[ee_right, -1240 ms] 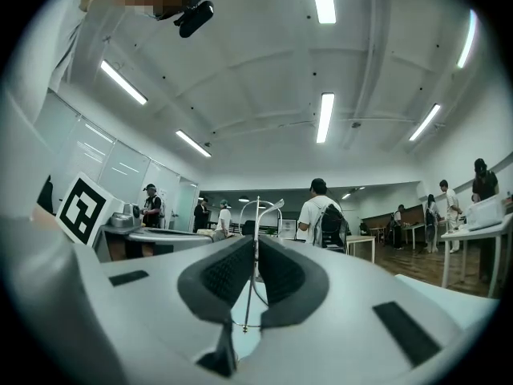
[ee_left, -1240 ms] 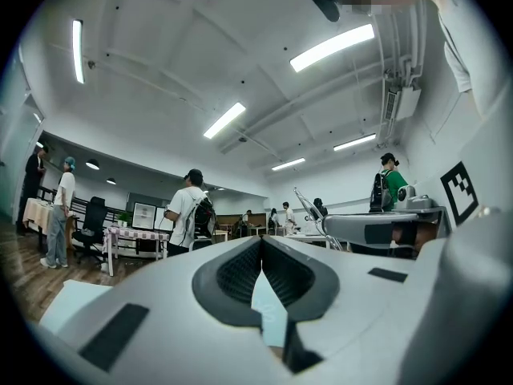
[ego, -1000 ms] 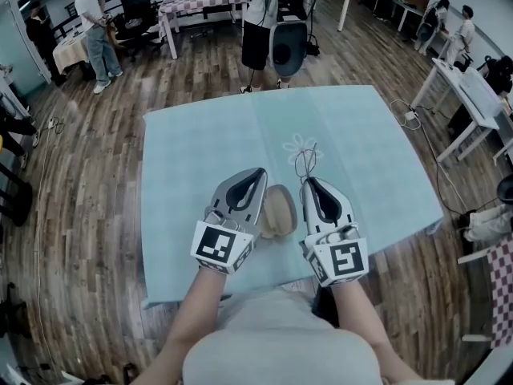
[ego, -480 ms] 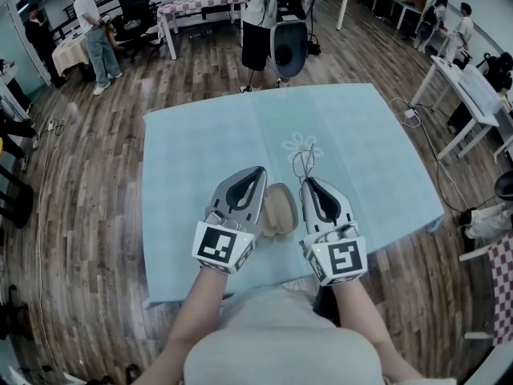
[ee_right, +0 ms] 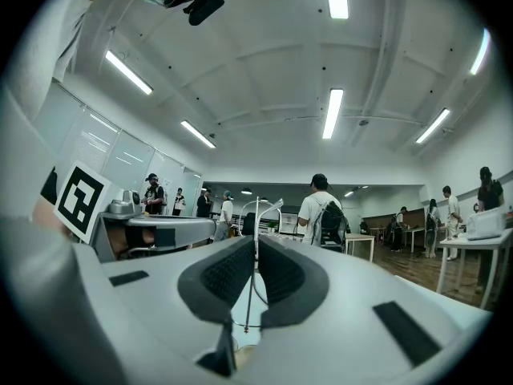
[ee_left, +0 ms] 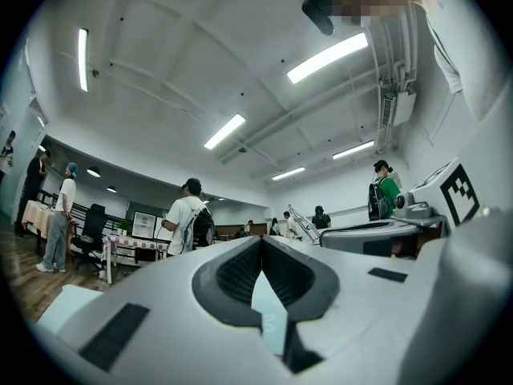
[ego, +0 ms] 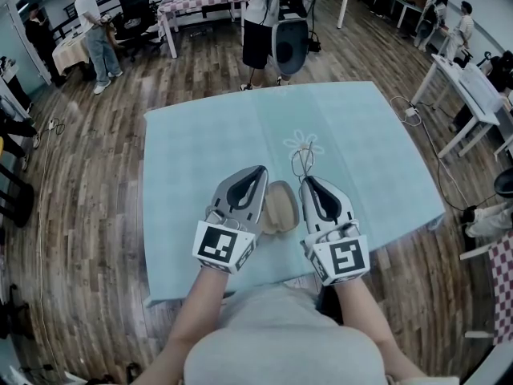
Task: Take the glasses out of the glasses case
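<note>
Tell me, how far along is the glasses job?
Looks nearly done: the glasses are clear of the beige case, a thin wire arm pinched in the right gripper. The left gripper is shut, empty, beside the case. Left: setting them down.

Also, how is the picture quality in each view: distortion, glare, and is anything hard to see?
Head view: fisheye bows the tablecloth edges, light is even, the thin glasses are faint. Left gripper view: black corners, ceiling lights blown out white. Right gripper view: same black corners and bright lights, but the glasses wire between the shut jaws is sharp.
</note>
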